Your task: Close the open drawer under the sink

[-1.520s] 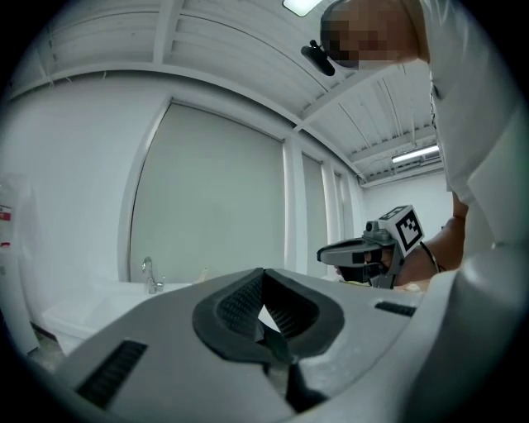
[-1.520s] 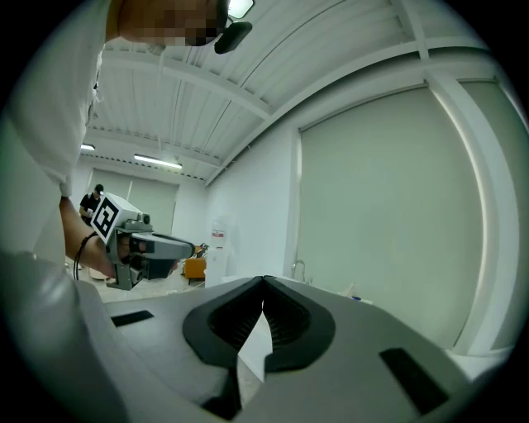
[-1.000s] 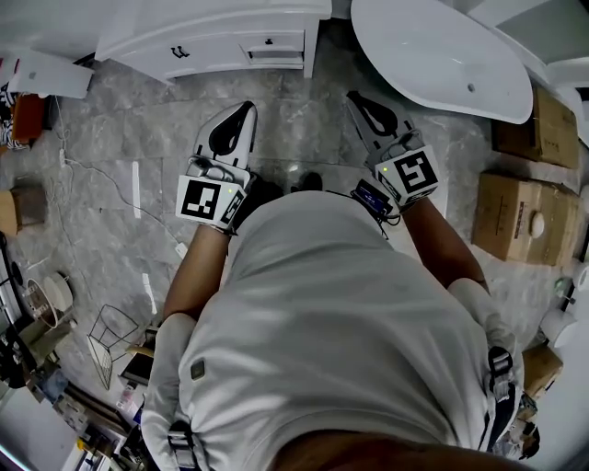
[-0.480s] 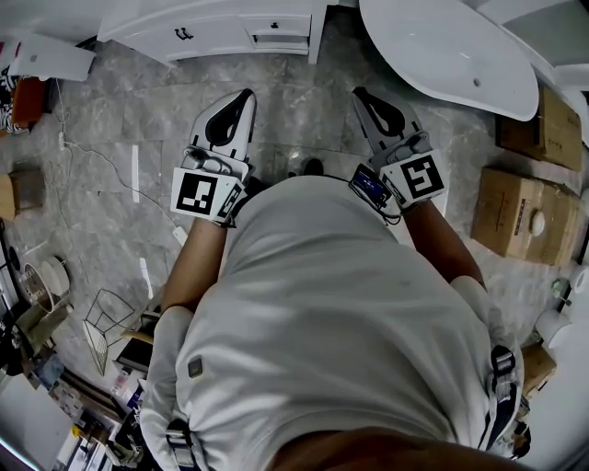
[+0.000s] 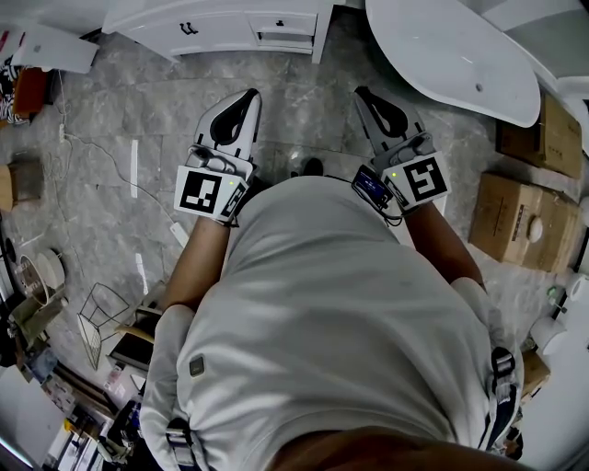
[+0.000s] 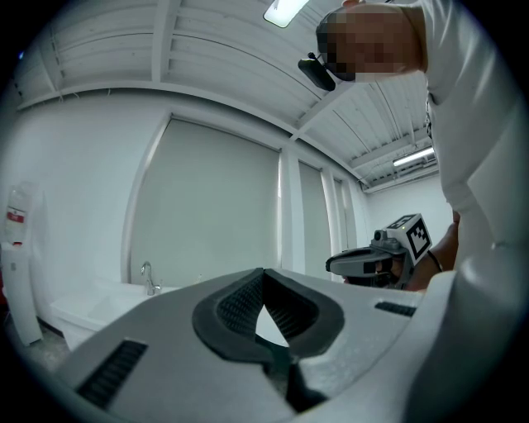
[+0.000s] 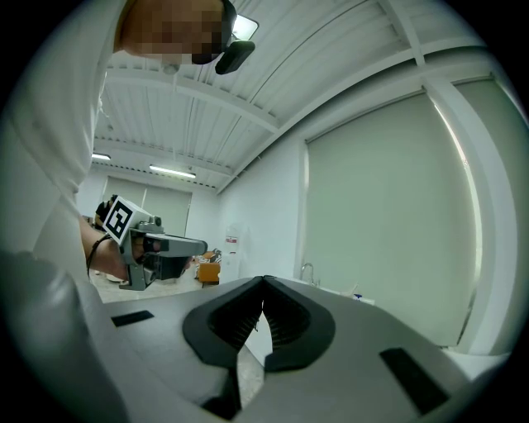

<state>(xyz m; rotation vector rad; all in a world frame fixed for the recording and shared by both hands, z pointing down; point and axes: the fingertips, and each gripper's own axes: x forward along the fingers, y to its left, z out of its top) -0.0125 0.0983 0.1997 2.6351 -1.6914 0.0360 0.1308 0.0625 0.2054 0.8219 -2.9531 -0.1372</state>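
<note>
Head view
Person: white shirt, standing on a grey marble floor (image 5: 304, 110), one gripper in each hand, both held out level.
Left gripper (image 5: 248, 96): claw pressed together, nothing in it, in the air over the floor.
Right gripper (image 5: 361, 94): claw pressed together too and empty, beside the left one but not touching it.
Cabinet (image 5: 212, 23): white, at the top edge, ahead of both grippers and well apart from them.
Drawer (image 5: 281, 29): near the cabinet's right end. Its front looks to stand out a little from the cabinet face. Neither gripper touches it.
Oval basin (image 5: 451, 55): white, upper right, near the right gripper's tip but apart from it.
Cardboard boxes (image 5: 520, 221): right side.
Wire basket (image 5: 97, 327): lower left.
Cable (image 5: 101, 156): on the floor at left.

Left gripper view
Left gripper (image 6: 264, 277): tips meet with only a small gap behind them, nothing pinched.
Faucet (image 6: 148, 278): beyond the claw at lower left, on a white top.
Right gripper (image 6: 372, 263): at right, level.

Right gripper view
Right gripper (image 7: 264, 285): tips touching, empty.
Left gripper (image 7: 157, 246): at left, level.
Faucet (image 7: 307, 271): just above the claw, to the right.
</note>
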